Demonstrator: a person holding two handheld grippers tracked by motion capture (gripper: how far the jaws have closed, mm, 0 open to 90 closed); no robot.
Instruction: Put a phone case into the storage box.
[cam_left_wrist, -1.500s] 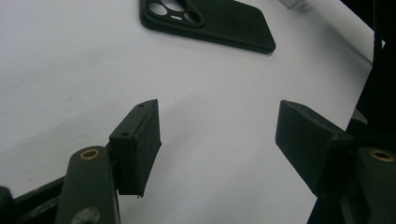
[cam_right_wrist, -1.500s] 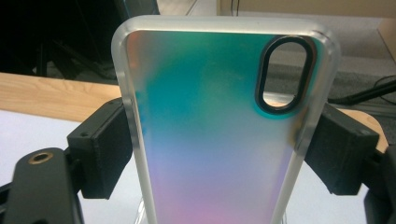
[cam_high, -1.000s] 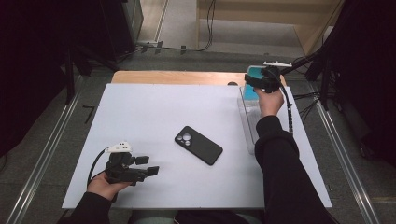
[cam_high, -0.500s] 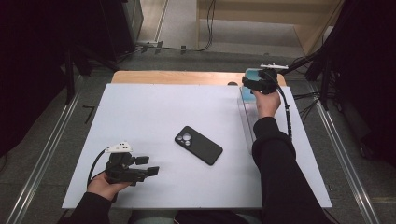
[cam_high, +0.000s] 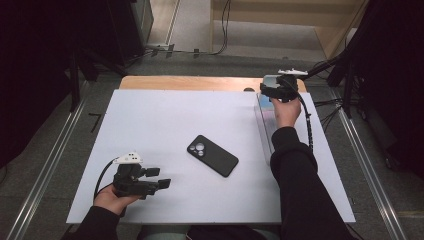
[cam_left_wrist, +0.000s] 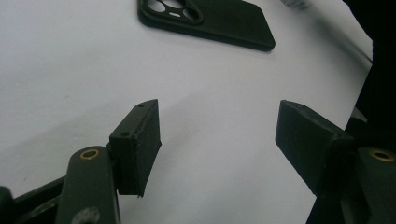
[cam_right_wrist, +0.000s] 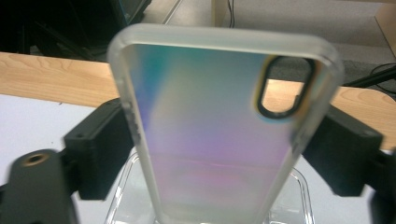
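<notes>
Right gripper (cam_right_wrist: 219, 149) clamps one iridescent phone case (cam_right_wrist: 219, 121), upright between its jaws | left gripper (cam_left_wrist: 219, 140) wide, empty | one black phone (cam_high: 212, 155) mid-table

It looked like a lab recording bay: a bare white rectangular tabletop (cam_high: 150, 130) stood on grey carpet between metal floor rails (cam_high: 45, 165), with black cables (cam_high: 220, 30) trailing behind.

I see the phone case (cam_right_wrist: 219, 130), translucent with an iridescent blue-to-pink sheen and an oval camera cutout, standing nearly upright above the clear plastic tray (cam_right_wrist: 205, 205) at the table's far right.
</notes>
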